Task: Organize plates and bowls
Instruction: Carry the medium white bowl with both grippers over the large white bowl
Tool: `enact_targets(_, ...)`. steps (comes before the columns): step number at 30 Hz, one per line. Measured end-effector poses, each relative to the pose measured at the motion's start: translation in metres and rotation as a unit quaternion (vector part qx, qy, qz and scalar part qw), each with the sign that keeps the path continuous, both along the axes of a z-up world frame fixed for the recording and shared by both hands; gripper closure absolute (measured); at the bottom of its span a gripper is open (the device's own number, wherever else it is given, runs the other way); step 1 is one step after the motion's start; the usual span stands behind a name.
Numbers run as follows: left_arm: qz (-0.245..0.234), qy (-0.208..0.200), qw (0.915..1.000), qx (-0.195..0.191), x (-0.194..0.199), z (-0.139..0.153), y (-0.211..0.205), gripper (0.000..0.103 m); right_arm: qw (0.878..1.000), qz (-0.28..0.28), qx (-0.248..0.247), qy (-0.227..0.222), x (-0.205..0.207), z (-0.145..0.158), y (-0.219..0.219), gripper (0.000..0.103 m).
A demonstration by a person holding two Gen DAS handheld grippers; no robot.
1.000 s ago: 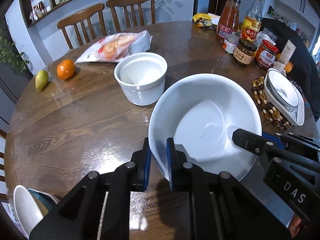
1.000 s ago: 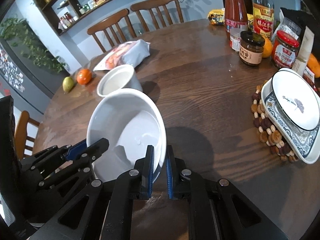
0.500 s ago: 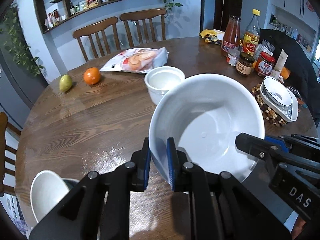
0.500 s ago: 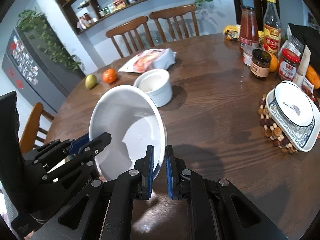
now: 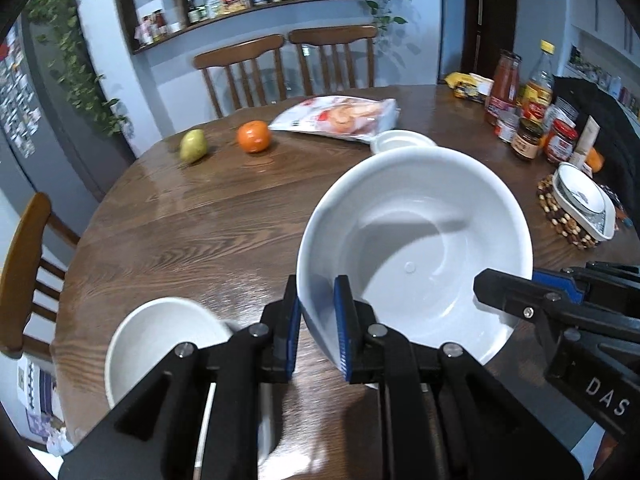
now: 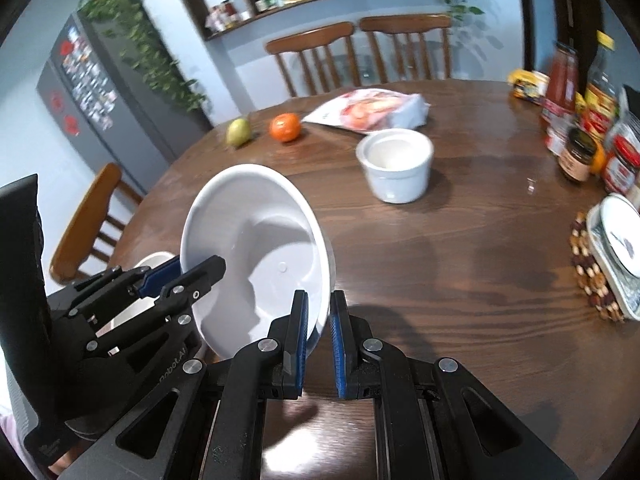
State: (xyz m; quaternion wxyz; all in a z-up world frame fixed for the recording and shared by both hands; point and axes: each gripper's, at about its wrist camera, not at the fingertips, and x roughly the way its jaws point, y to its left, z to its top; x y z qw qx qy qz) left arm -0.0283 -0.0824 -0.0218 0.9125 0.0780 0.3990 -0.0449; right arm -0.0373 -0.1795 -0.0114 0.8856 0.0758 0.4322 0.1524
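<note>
A large white bowl (image 5: 420, 248) hangs tilted above the round wooden table (image 5: 200, 232), held from two sides. My left gripper (image 5: 318, 300) is shut on its near rim, one pad inside and one outside. My right gripper (image 6: 319, 304) is shut on the opposite rim of the same bowl (image 6: 256, 248). Each gripper shows in the other's view, the right one (image 5: 520, 292) and the left one (image 6: 192, 276). A smaller white bowl (image 5: 160, 340) sits near the table's front left edge, partly hidden by my left gripper. A white straight-sided pot (image 6: 396, 164) stands mid-table.
Stacked patterned dishes (image 6: 616, 240) rest on a beaded trivet at the right. Jars and bottles (image 6: 576, 152) crowd the far right. An orange (image 5: 253, 136), a pear (image 5: 193, 145) and a snack bag (image 5: 340, 114) lie at the back. Wooden chairs (image 5: 244, 72) ring the table.
Both grippers have lifted the large bowl and carried it back toward the near left of the table. The smaller white bowl at lower left has come further into view.
</note>
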Motion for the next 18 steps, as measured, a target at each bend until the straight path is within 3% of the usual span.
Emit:
enact_targets(7, 0.043, 0.000, 0.9990, -0.004, -0.003, 0.005, 0.036, 0.088, 0.999, 0.044, -0.004, -0.008, 0.005, 0.006, 0.035, 0.091)
enact_targets(18, 0.074, 0.015, 0.9971, -0.007, -0.016, 0.005, 0.080, 0.087, 0.995, 0.096, 0.007, 0.007, 0.009, 0.003, 0.077, 0.091)
